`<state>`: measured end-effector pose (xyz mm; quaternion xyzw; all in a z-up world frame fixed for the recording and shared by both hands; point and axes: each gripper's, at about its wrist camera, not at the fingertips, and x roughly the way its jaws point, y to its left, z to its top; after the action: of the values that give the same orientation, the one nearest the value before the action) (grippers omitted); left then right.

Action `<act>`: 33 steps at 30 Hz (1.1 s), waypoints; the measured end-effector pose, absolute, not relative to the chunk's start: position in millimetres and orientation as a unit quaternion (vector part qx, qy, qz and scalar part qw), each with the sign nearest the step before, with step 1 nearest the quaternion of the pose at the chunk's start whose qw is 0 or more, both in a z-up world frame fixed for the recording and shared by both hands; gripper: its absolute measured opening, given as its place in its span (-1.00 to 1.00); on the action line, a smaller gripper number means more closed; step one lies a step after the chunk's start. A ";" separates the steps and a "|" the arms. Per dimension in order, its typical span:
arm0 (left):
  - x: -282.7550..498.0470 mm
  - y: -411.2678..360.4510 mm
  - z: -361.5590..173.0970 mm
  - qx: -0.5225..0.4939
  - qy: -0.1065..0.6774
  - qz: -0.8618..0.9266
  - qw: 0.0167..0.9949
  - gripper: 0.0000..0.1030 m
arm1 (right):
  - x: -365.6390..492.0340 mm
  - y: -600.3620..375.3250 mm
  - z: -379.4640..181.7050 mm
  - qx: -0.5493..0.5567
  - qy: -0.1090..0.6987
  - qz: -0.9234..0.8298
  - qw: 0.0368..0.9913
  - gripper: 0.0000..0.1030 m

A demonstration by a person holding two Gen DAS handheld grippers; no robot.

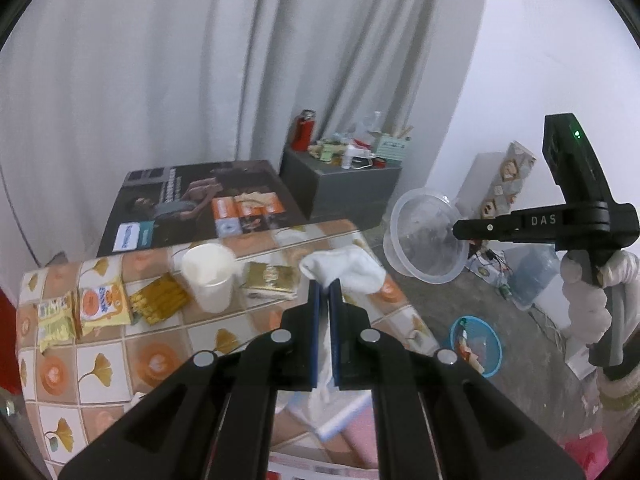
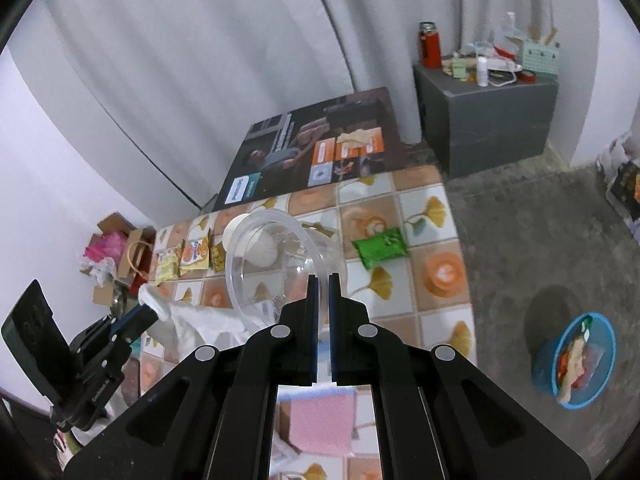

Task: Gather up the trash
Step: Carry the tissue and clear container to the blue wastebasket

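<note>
My left gripper (image 1: 325,290) is shut on a crumpled white tissue (image 1: 344,270) and holds it above the tiled table (image 1: 100,364). The tissue also shows in the right wrist view (image 2: 192,320), hanging from the left gripper (image 2: 154,312). My right gripper (image 2: 323,284) is shut on the rim of a clear plastic bowl (image 2: 272,264), lifted above the table (image 2: 440,304). In the left wrist view the bowl (image 1: 424,240) hangs past the table's right edge, held by the right gripper (image 1: 460,230). A blue trash basket (image 2: 576,360) stands on the floor at the right.
On the table lie a white paper cup (image 1: 210,276), yellow snack packets (image 1: 104,304), a gold wrapper (image 1: 272,278) and a green packet (image 2: 380,246). A grey cabinet (image 2: 488,116) with clutter stands by the curtain. A poster board (image 2: 316,148) leans behind the table.
</note>
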<state>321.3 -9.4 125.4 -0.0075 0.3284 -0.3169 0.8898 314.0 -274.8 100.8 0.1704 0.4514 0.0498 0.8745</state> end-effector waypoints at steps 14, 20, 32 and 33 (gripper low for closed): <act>254.7 -165.1 152.7 0.041 0.316 -0.452 0.833 -0.92 | 181.6 -431.6 94.3 0.253 0.424 -0.058 0.868 -0.94; 224.8 -261.0 140.7 0.073 0.331 -0.512 0.789 -0.92 | 120.2 -508.6 58.4 0.317 0.418 -0.123 0.843 -0.94; 177.4 -447.4 67.9 0.148 0.390 -0.566 0.711 -0.91 | 40.7 -626.1 -44.2 0.432 0.416 -0.214 0.771 -0.94; 177.0 -457.3 61.7 0.151 0.395 -0.567 0.707 -0.91 | 38.1 -633.2 -53.4 0.439 0.417 -0.220 0.765 -0.94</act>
<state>177.0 -457.3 61.7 0.1506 0.3945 -0.5670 0.7072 38.1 -633.2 -53.4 0.4392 0.4166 -0.2199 0.7650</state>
